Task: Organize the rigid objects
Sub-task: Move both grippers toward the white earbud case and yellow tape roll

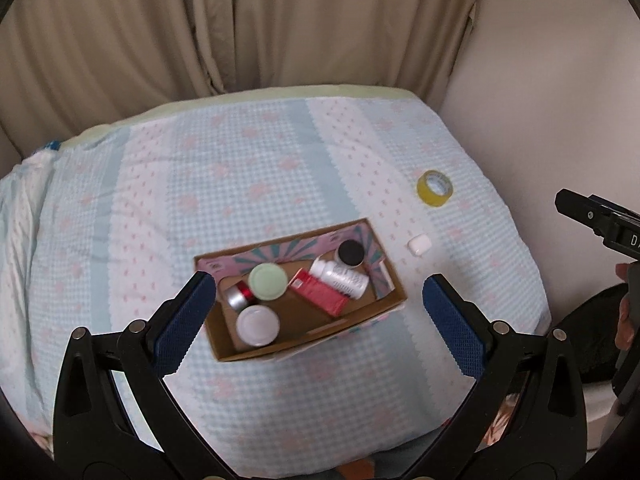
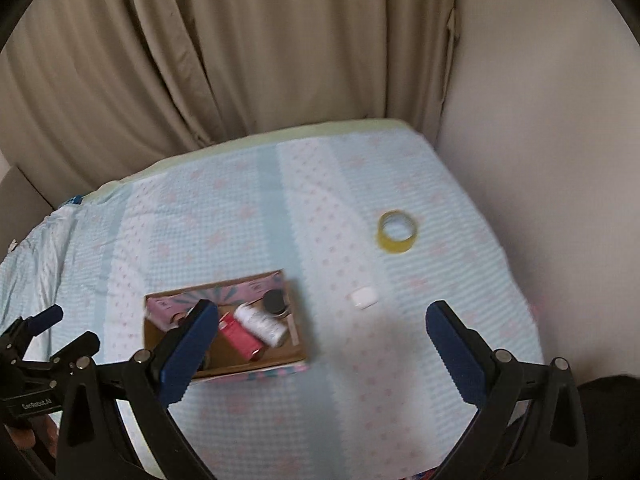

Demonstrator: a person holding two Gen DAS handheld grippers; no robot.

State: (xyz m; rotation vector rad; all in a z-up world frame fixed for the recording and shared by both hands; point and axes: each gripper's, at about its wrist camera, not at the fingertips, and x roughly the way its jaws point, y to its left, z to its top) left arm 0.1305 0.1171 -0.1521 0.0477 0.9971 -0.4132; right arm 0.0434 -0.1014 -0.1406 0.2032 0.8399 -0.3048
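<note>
Holding 6 containers already, open brown cardboard box (image 1: 304,332) sits mid-bed (image 1: 280,168). Outstanding: 1 yellow tape roll (image 1: 435,188) and 1 small white case (image 1: 419,244), right of box. Left gripper (image 1: 320,300) and right gripper (image 2: 320,326) fingers spread apart, empty.
</note>
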